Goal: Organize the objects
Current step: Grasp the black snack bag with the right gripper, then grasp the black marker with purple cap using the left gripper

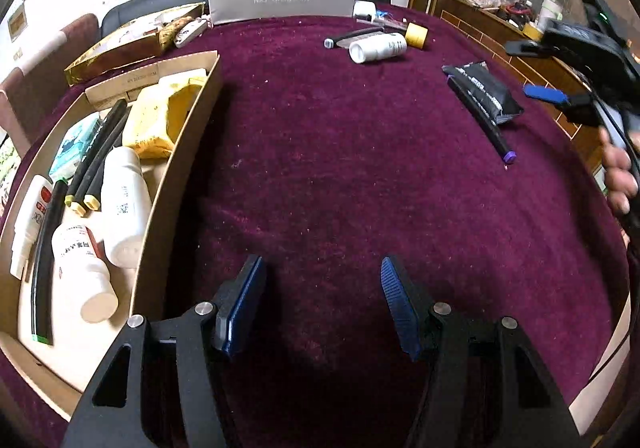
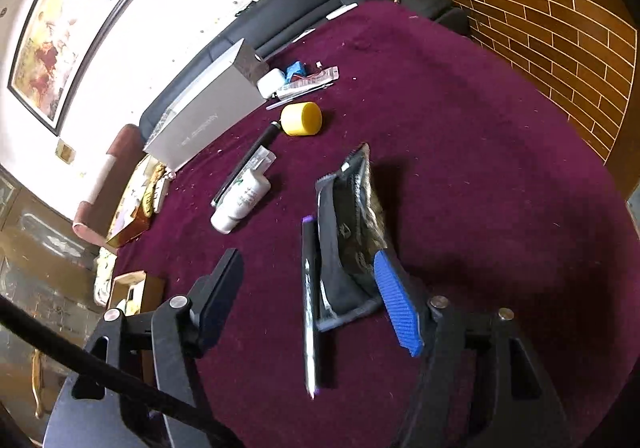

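- The left claw (image 1: 322,304) has two black angular arms with cut-out slots, each ending in a dark blue ribbed pad.
- Round silver screw heads sit at the joints of both arms, two on each side.
- The right claw (image 2: 310,302) is built the same: black frame, silver screws, a bright blue ribbed pad on one finger (image 2: 396,308), the other pad in shade.
- Seen from the left wrist camera, the right tool is a bulky black body with a small green light and a blue tab, gripped by a hand (image 1: 620,176), with a black cable running past the fingers.
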Demonstrator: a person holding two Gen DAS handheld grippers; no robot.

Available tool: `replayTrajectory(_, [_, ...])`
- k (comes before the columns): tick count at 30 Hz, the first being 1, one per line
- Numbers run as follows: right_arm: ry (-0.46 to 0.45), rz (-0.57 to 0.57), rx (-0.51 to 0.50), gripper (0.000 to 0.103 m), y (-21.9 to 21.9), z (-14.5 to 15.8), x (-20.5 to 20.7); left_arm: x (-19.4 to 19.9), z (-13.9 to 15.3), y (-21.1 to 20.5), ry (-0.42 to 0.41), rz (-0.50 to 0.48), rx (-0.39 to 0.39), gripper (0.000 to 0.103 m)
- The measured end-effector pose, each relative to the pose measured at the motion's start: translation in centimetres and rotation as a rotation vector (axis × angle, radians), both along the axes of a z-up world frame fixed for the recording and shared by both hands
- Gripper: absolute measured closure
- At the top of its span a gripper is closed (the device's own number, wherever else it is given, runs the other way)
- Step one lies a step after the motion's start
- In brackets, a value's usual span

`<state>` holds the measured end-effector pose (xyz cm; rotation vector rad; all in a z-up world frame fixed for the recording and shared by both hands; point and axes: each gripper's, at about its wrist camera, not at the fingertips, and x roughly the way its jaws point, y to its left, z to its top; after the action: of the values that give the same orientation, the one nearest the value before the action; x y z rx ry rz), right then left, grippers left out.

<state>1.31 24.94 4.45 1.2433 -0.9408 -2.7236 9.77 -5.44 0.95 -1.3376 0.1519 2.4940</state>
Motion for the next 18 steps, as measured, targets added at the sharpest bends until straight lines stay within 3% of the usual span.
replayTrajectory(3, [-0.069,-0.065,0.196,0.036,-0.9,-0.2,-1.7,0.6,-0.4,0.2,0.026,-0.02,0.002,0.037])
replayTrajectory(6, [-0.14,-0.037,0.291,0.036,-1.9,-1.1,-3.2,0.6,-0.5,0.8,0.043,-0.033,-0.045,0.034])
replayTrajectory(9, [-0.185,-0.003,0.312,0.037,-2.4,-2.4,-4.2,0.5,-0.5,0.6,0.038,-0.029,-0.026,0.032])
replayTrajectory(12, [-0.229,-0.021,0.323,0.05,-2.3,-3.7,-4.7,0.5,-0.5,0.7,0.038,-0.032,-0.036,0.031])
replayTrajectory(14, [-0.215,-0.032,0.363,0.056,-2.4,-3.5,-4.5,0.5,-0.5,0.9,0.037,-0.038,-0.051,0.03])
replayTrajectory(18, [-0.193,-0.049,0.328,0.063,-1.5,-2.9,-3.0,-0.3,-0.2,1.3,-0.002,-0.037,-0.033,0.029])
